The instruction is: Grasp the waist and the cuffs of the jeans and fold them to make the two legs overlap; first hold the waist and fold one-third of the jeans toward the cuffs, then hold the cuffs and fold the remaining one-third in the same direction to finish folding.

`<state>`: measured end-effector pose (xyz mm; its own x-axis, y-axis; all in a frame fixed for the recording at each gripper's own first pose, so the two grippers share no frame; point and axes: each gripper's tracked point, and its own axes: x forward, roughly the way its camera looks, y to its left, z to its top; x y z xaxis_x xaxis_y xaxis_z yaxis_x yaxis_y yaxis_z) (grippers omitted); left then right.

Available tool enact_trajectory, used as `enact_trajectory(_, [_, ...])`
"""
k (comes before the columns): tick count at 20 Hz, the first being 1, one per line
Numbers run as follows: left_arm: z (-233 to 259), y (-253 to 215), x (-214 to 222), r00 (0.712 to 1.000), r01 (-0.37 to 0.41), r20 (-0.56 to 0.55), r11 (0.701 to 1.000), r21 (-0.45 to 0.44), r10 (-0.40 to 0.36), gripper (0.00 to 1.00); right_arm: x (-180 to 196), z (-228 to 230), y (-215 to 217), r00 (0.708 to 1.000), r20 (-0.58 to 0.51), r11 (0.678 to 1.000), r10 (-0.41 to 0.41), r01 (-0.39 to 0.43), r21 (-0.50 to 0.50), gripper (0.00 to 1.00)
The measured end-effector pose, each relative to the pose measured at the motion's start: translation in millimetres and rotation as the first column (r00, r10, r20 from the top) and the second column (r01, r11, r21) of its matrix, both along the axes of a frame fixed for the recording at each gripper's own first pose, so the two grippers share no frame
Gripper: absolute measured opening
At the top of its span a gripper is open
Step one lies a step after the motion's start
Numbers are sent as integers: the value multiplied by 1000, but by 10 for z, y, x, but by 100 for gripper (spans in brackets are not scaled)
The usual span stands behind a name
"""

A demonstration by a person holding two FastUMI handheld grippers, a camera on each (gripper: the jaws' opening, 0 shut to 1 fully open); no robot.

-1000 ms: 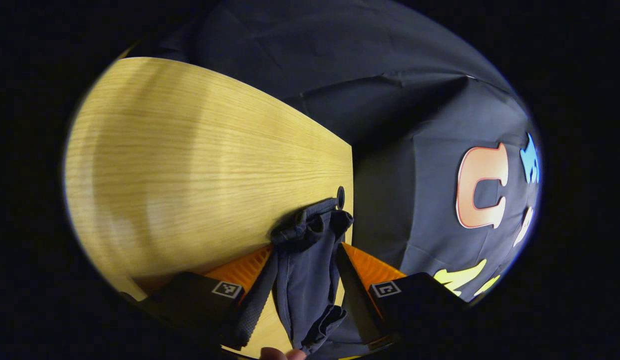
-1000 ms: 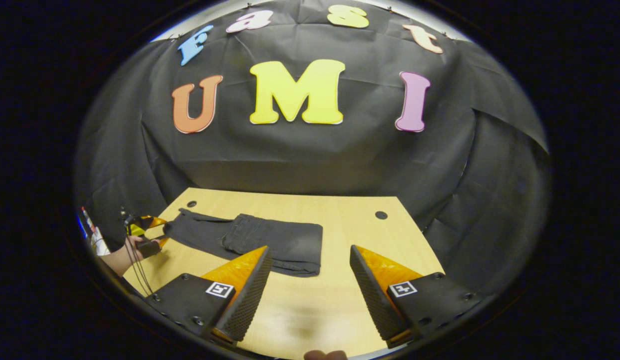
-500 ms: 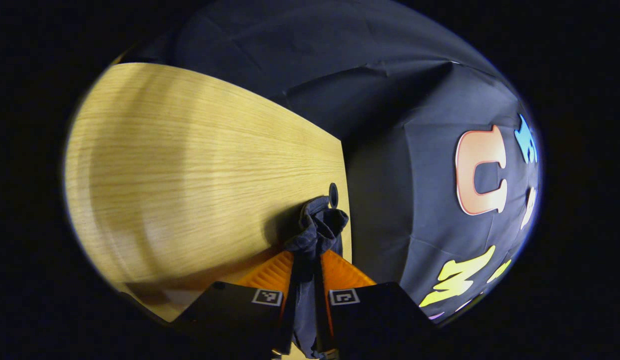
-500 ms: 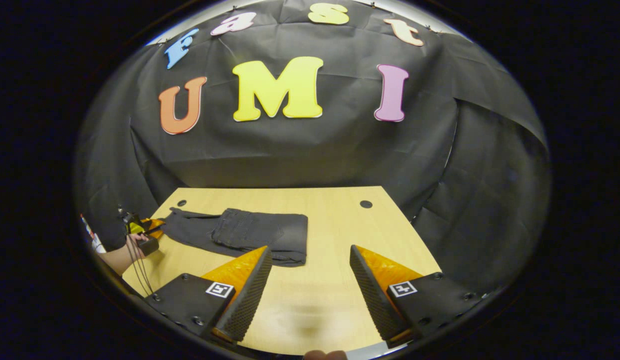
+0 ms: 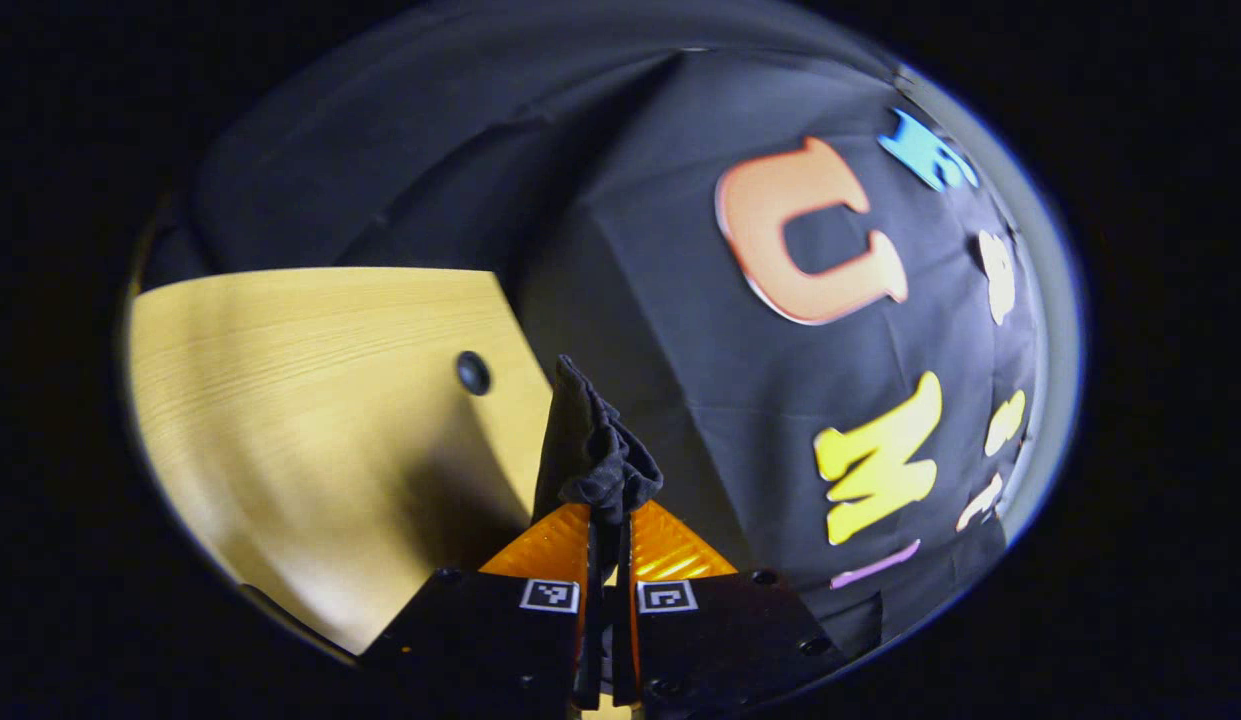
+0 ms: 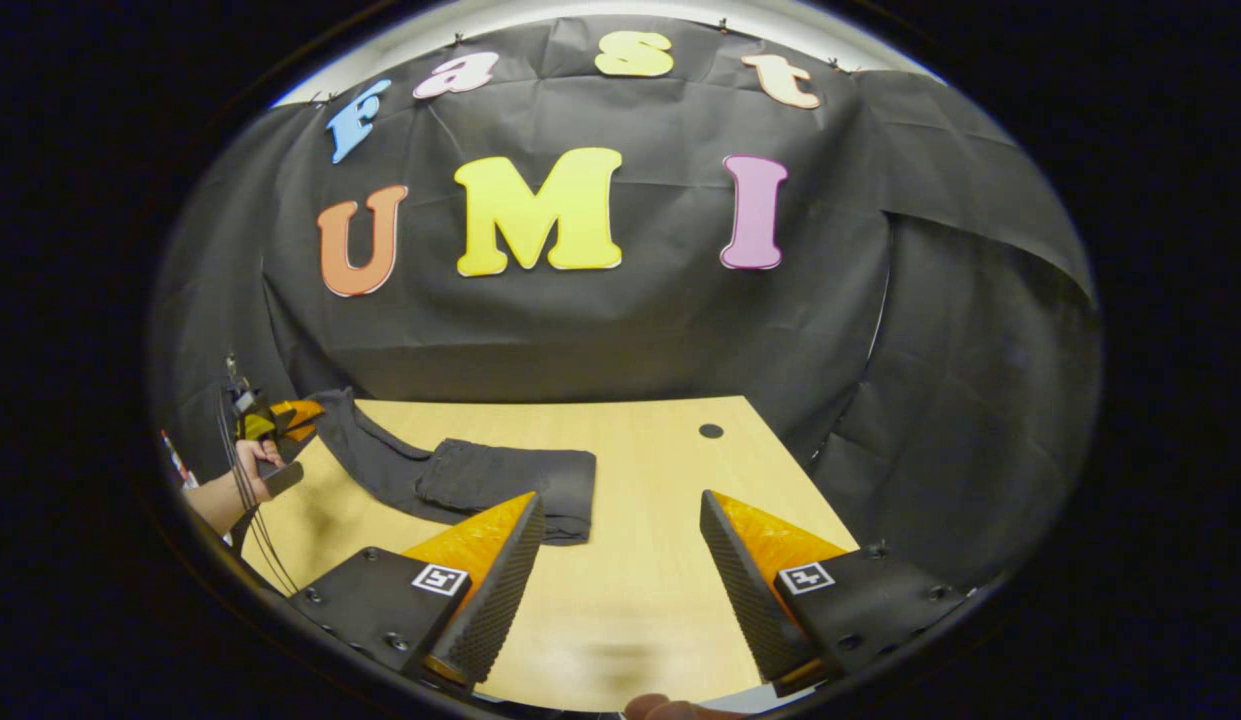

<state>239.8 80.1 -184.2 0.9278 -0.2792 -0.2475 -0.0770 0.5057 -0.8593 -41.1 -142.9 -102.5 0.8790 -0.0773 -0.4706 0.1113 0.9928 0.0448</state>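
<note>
Table (image 6: 640, 600): left claw (image 5: 608, 520) clamps jeans cuffs (image 5: 592, 450) (lifted); right claw (image 6: 620, 570) apart.

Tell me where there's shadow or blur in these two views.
Left gripper view: the jeans pinched in the left gripper cast a soft shadow on the table. Right gripper view: sharp, edges bent by the fisheye, faint shadow under the open right gripper.

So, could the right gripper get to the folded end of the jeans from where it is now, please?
Probably yes: the right gripper is open, and bare table lies between it and the folded end of the jeans, which lies just ahead.
</note>
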Motion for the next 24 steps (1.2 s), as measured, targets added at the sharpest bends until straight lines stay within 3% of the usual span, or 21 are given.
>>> enact_trajectory(3, [512, -826, -7, 987, 130, 80, 986, 101, -138, 7, -69, 35, -155, 999, 23, 999, -40, 40, 36, 94])
enact_trajectory(5, [620, -1376, -12, 964, 219, 109, 957, 191, -243, 7, -173, 38, -312, 997, 34, 996, -76, 74, 50, 94])
enact_trajectory(8, [489, -2118, -148, 923, 323, 101, 888, 326, -372, 7, -382, -24, -611, 989, 26, 989, -144, 143, 47, 94])
enact_trajectory(10, [291, -2370, -73, 906, 350, 77, 838, 420, -417, 7, -506, -73, -817, 982, 17, 982, -187, 187, 22, 99])
enact_trajectory(12, [57, -2620, -136, 885, 382, 42, 774, 505, -464, 7, -610, -117, -980, 975, 3, 975, -223, 223, 9, 96])
enact_trajectory(17, [-725, -2869, -380, 854, 445, -81, 639, 628, -514, 7, -647, -232, -1097, 974, -33, 975, -223, 222, -32, 94])
enact_trajectory(18, [-832, -2865, -374, 855, 448, -99, 628, 636, -509, 7, -689, -238, -1062, 976, -42, 976, -215, 214, -29, 96])
enact_trajectory(22, [-1186, -3003, -472, 871, 461, -175, 639, 616, -460, 11, -583, -321, -983, 981, -58, 983, -185, 184, -21, 96])
enact_trajectory(24, [-1257, -3038, -486, 873, 463, -191, 638, 616, -449, 24, -512, -312, -942, 984, -53, 986, -168, 167, -19, 94])
